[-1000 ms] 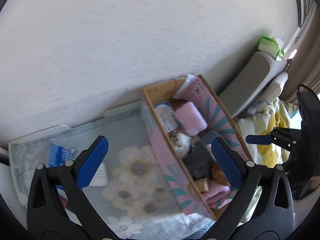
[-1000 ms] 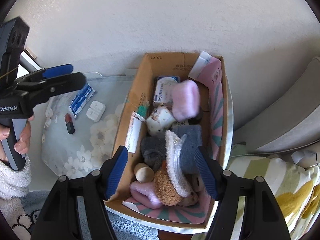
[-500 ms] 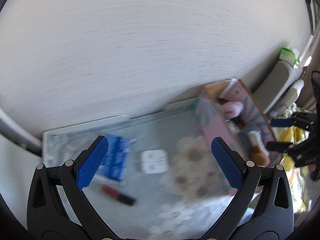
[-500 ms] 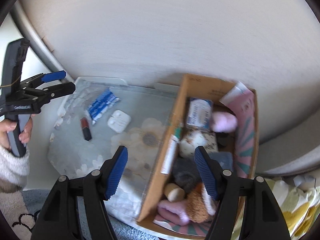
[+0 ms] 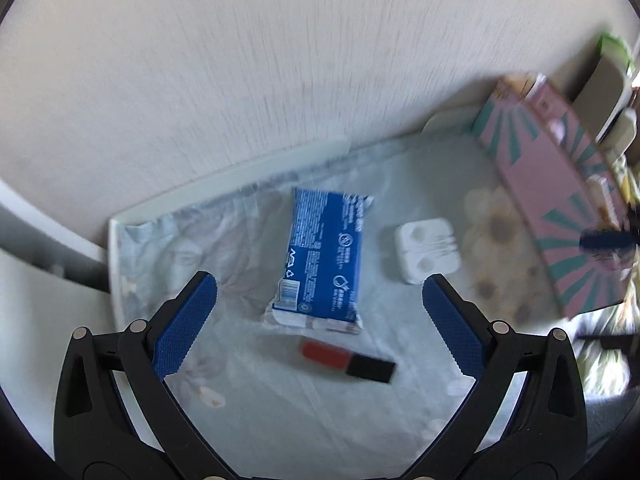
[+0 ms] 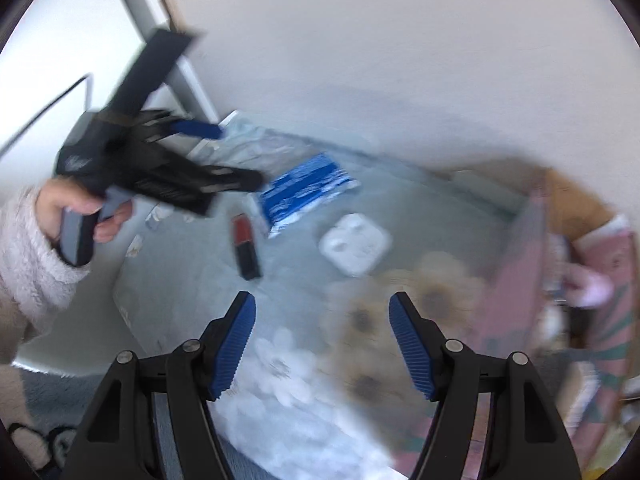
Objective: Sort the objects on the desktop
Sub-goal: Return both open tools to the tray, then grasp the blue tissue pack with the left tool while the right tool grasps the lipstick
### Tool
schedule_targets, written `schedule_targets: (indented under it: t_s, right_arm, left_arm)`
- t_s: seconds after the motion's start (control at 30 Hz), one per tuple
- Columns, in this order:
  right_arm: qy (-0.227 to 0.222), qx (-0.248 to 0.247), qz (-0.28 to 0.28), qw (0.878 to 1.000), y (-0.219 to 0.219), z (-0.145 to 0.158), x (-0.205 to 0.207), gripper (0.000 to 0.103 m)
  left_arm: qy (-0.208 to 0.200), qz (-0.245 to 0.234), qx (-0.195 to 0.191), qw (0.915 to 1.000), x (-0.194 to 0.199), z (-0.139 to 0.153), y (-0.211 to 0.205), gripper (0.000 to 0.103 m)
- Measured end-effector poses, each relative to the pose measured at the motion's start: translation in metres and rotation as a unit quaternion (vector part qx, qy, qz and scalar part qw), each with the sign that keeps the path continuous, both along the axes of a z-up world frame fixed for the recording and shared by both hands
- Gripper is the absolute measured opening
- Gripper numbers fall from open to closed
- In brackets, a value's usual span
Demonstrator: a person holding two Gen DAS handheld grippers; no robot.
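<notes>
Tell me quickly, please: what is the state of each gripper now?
Left gripper: open, holding nothing.
Right gripper: open, holding nothing.

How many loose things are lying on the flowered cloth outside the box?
3: a blue packet nearest the wall, a white case beside it toward the box, and a red-and-black lipstick in front of the packet. Blur might hide smaller things.

You see the blue packet (image 5: 325,257) lying flat on the floral cloth (image 5: 280,408). Just beside its right edge lies the white case (image 5: 427,249). Below the packet, near its bottom seam, the red-and-black lipstick (image 5: 347,361) lies on its side.
</notes>
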State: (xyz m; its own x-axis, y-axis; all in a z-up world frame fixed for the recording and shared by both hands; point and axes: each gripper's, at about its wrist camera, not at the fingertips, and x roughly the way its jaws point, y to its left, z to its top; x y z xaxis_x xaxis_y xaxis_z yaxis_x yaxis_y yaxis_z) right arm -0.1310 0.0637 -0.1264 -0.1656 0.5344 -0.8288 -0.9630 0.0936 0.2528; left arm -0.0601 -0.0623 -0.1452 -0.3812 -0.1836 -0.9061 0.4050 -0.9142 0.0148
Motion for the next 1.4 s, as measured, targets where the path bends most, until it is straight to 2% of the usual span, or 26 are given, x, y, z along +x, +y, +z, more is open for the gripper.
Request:
schedule_targets:
  t_s: [0.1,0.2,0.3,0.47,0.5,0.57,0.6,0.63,0.7,0.73,0.83,1.07,1.23,1.4]
  right_arm:
    - [-0.023,0.015,0.02,0.999,0.011,-0.024,-0.032,0.065]
    - [-0.068,0.014,0.034,0.997,0.025,-0.051,-0.061,0.065]
    - [-0.056,0.023,0.043,0.997,0.039,-0.072,-0.076,0.065]
    - [-0.069,0.023,0.048,0.996,0.067,-0.09,-0.085,0.065]
    - [-0.071,0.027,0.047,0.996,0.071,-0.091,-0.086,0.064]
    - [-0.078,0.034,0.049,0.995,0.08,-0.091,-0.089,0.053]
    - [-0.08,0.035,0.052,0.995,0.086,-0.093,-0.091,0.042]
    - [-0.079,0.035,0.055,0.995,0.09,-0.094,-0.092,0.036]
    - [-0.09,0.035,0.059,0.994,0.096,-0.094,-0.095,0.02]
    - [-0.086,0.034,0.063,0.994,0.098,-0.093,-0.096,0.019]
    - [-0.103,0.026,0.068,0.992,0.101,-0.092,-0.101,0.018]
    - [-0.085,0.009,0.082,0.993,0.089,-0.082,-0.095,0.018]
    - [-0.06,0.003,0.073,0.996,0.073,-0.074,-0.081,0.018]
    - [-0.059,-0.001,0.062,0.996,0.057,-0.06,-0.064,0.018]
  left_arm:
    - [-0.009,-0.012,0.02,0.9997,-0.01,-0.026,-0.008,0.103]
    - [-0.014,-0.025,0.048,0.9984,-0.018,-0.051,-0.014,0.103]
    - [-0.025,-0.032,0.051,0.9979,-0.024,-0.074,-0.018,0.103]
    - [-0.018,-0.03,0.055,0.9979,-0.025,-0.089,-0.027,0.097]
    - [-0.009,-0.028,0.053,0.9982,-0.025,-0.089,-0.03,0.095]
    - [0.0,-0.029,0.052,0.9982,-0.024,-0.088,-0.032,0.093]
    - [0.005,-0.032,0.049,0.9983,-0.024,-0.087,-0.033,0.086]
    - [0.007,-0.037,0.046,0.9982,-0.024,-0.086,-0.033,0.084]
    - [0.011,-0.051,0.045,0.9976,-0.024,-0.084,-0.031,0.068]
    - [0.011,-0.057,0.044,0.9974,-0.024,-0.083,-0.03,0.061]
    - [0.005,-0.06,0.043,0.9972,-0.024,-0.082,-0.03,0.058]
    - [-0.005,-0.043,0.047,0.998,-0.017,-0.072,-0.032,0.056]
    - [-0.003,-0.024,0.058,0.998,-0.006,-0.055,-0.03,0.056]
    - [0.007,-0.019,0.052,0.9985,-0.001,-0.029,-0.025,0.056]
